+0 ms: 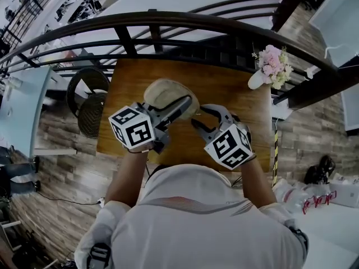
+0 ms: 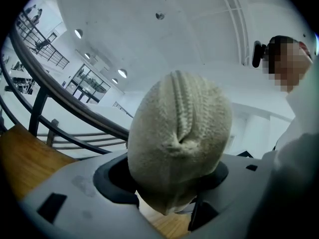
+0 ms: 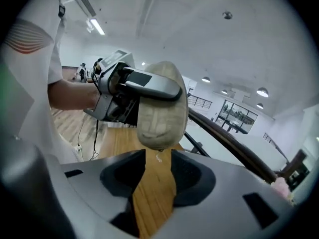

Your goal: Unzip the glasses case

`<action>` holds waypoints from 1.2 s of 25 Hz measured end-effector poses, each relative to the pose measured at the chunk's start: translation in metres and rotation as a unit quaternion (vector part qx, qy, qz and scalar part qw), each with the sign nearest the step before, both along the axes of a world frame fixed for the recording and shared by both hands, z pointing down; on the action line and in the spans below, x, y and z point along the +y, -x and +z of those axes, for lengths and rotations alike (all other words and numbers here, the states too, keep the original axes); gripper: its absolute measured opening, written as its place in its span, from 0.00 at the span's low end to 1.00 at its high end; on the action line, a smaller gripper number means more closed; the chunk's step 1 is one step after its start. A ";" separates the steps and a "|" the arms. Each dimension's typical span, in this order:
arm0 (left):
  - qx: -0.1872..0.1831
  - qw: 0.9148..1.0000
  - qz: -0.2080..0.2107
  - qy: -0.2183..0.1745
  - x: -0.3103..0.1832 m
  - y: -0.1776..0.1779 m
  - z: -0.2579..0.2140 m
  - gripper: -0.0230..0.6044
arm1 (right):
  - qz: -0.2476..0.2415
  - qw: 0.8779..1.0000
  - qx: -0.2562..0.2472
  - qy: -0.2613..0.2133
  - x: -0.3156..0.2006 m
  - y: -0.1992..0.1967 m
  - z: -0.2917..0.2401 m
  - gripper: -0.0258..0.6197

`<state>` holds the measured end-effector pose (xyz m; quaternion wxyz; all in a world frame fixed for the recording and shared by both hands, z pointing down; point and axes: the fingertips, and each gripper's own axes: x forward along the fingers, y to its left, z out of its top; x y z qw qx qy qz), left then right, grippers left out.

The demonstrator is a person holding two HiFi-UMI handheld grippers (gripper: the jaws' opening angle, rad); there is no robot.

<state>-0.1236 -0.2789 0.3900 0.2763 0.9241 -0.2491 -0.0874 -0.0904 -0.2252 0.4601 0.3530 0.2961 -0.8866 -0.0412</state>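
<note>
The left tool (image 2: 165, 185) clamps the glasses case (image 2: 179, 133), whose end hangs just ahead of the right tool (image 3: 158, 176), its jaws parted and empty.

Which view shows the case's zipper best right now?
Left gripper view: the zipper runs up the middle of the glasses case, facing the camera. Right gripper view shows only the case's end; head view shows its top, partly covered by the left gripper.

Wooden table (image 1: 235, 97); pink flower bouquet (image 1: 273, 63) at its corner; curved dark railing (image 1: 168, 20) beyond
</note>
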 end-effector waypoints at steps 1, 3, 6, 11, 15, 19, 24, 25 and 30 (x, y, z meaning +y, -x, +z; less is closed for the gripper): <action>-0.001 1.000 -0.002 0.002 0.001 -0.001 0.001 0.51 | 0.002 1.000 0.014 -0.002 -0.001 0.000 0.003 0.36; -0.006 1.000 -0.005 0.003 0.001 -0.002 0.003 0.51 | 0.005 0.999 0.040 -0.007 -0.002 0.001 0.009 0.33; -0.020 1.000 -0.013 0.002 0.001 -0.002 0.006 0.51 | 0.007 0.997 0.074 -0.018 -0.005 0.004 0.016 0.28; -0.023 0.999 -0.025 0.015 0.001 -0.001 0.012 0.51 | 0.030 0.995 0.088 -0.023 -0.011 0.003 0.024 0.16; -0.012 0.999 -0.027 0.021 0.001 0.001 0.012 0.51 | 0.046 0.996 0.067 -0.030 -0.013 -0.001 0.025 0.12; -0.026 0.999 -0.026 0.003 0.004 -0.001 0.010 0.50 | 0.059 0.997 0.040 -0.032 -0.016 -0.005 0.022 0.12; -0.030 0.999 -0.016 -0.002 0.008 -0.003 0.015 0.49 | 0.064 0.997 0.030 -0.042 -0.017 -0.010 0.022 0.12; -0.028 1.000 -0.014 0.000 0.008 -0.003 0.016 0.49 | 0.066 0.996 0.030 -0.048 -0.019 -0.012 0.020 0.12; -0.046 0.999 0.005 -0.003 0.015 -0.009 0.021 0.49 | 0.068 0.994 0.043 -0.077 -0.026 -0.021 0.013 0.12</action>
